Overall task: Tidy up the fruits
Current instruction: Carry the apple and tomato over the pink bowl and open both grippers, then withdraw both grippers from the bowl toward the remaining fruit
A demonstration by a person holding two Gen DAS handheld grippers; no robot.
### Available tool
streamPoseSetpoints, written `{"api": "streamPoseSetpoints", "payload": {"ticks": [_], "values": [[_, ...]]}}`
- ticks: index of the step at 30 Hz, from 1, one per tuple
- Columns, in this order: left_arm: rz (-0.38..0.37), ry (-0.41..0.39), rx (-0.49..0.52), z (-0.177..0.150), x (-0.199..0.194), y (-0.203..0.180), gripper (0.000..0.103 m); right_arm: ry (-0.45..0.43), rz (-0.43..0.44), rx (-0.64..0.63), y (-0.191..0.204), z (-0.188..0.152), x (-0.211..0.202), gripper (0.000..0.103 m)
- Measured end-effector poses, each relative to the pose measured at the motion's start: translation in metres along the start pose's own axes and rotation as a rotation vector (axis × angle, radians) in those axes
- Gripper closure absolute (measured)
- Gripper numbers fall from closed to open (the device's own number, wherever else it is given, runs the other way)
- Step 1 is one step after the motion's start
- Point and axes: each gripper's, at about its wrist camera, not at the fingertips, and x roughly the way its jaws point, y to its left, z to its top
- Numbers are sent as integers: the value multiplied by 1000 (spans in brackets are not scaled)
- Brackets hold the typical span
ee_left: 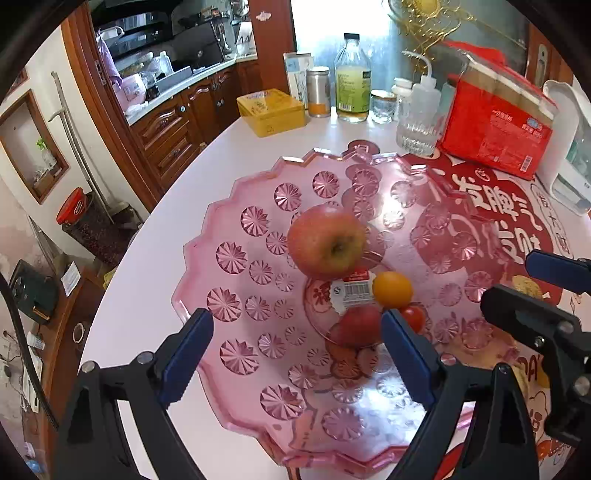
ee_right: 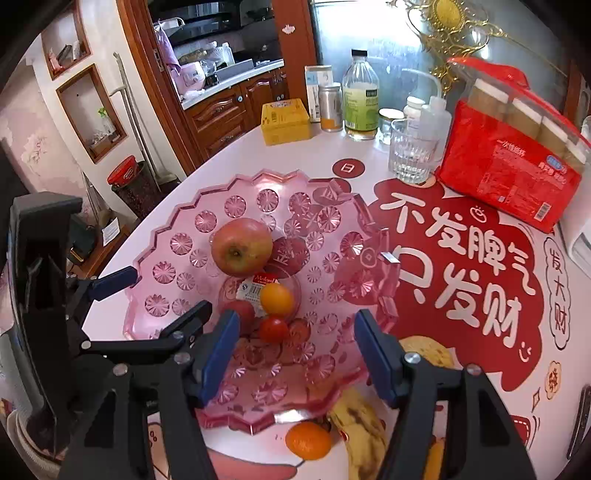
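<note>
Both my views are bright and evenly lit; daylight enters through the window (ee_left: 332, 22) at top centre, blown out to white in the left wrist view; strong fisheye bending and black vignetting at all corners; centre sharp, shadows soft.

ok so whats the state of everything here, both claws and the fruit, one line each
left claw: open, empty, over the near side of the bowl
right claw: open, empty
pink bowl: upright on the table
apple: in the bowl
small orange fruit: in the bowl
cherry tomato: in the bowl
banana: on the table, outside the bowl
tangerine: on the table, beside the banana
</note>
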Motion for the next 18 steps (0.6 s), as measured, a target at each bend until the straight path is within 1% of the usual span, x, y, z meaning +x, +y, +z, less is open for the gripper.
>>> {"api": "streamPoseSetpoints", "payload": {"ticks": [4, 6, 8, 10, 15, 18], "values": [[45, -39, 28, -8, -13, -7, 12, -16, 14, 4, -1, -6, -14, 38], [50, -56, 42, -11, -20, -10, 13, -24, 11, 2, 0, -9, -21, 38], [42, -76, 49, -14, -28, -10, 17, -36, 5, -4, 2, -11, -27, 38], [34, -78, 46, -16, -35, -10, 18, -59, -2, -13, 4, -14, -34, 38], [-14, -76, -16, -20, -52, -1, 18, -92, -13, -34, 10, -21, -52, 38], [-36, -75, -36, -25, -62, 3, 18, -109, -16, -40, 12, -26, -63, 38]]}}
